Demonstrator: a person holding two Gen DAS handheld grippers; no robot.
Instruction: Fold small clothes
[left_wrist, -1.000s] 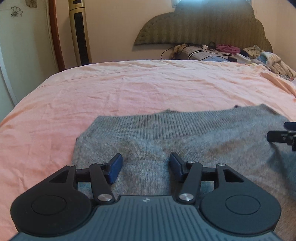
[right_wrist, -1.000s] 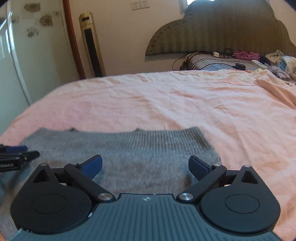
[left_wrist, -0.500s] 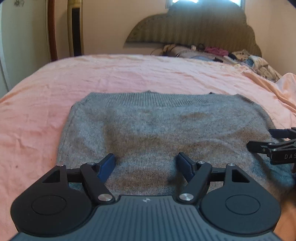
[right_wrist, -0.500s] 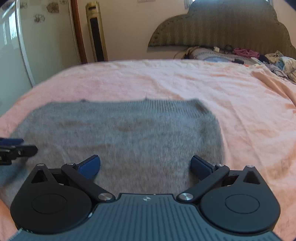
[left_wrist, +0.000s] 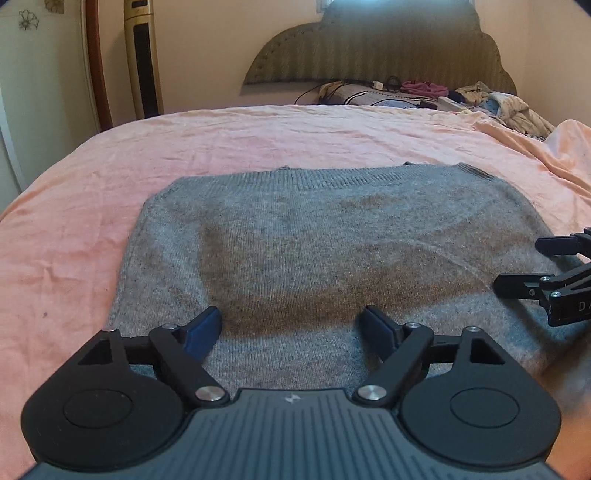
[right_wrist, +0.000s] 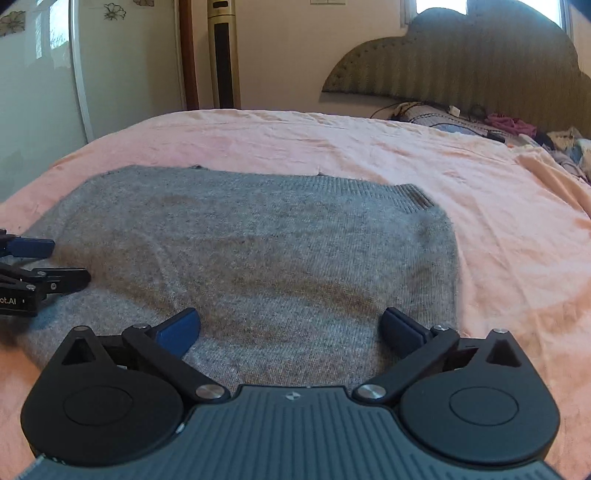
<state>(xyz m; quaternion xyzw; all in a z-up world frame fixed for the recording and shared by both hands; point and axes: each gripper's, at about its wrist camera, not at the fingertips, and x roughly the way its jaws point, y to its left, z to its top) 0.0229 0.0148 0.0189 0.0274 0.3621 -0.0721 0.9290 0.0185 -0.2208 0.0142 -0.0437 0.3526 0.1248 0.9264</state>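
Note:
A grey knitted sweater lies folded flat on the pink bedsheet, ribbed hem at the far side. It also shows in the right wrist view. My left gripper is open and empty above the sweater's near left part. My right gripper is open and empty above the near right part. The right gripper's fingers show at the right edge of the left wrist view. The left gripper's fingers show at the left edge of the right wrist view.
A padded headboard stands at the far end of the bed with a pile of clothes, a pillow and cables below it. A tall tower fan stands by the wall at the far left. The bed's left edge drops off.
Both grippers have pulled back toward the near edge of the sweater, so more of it shows. Both stay open; the left one has opened wider.

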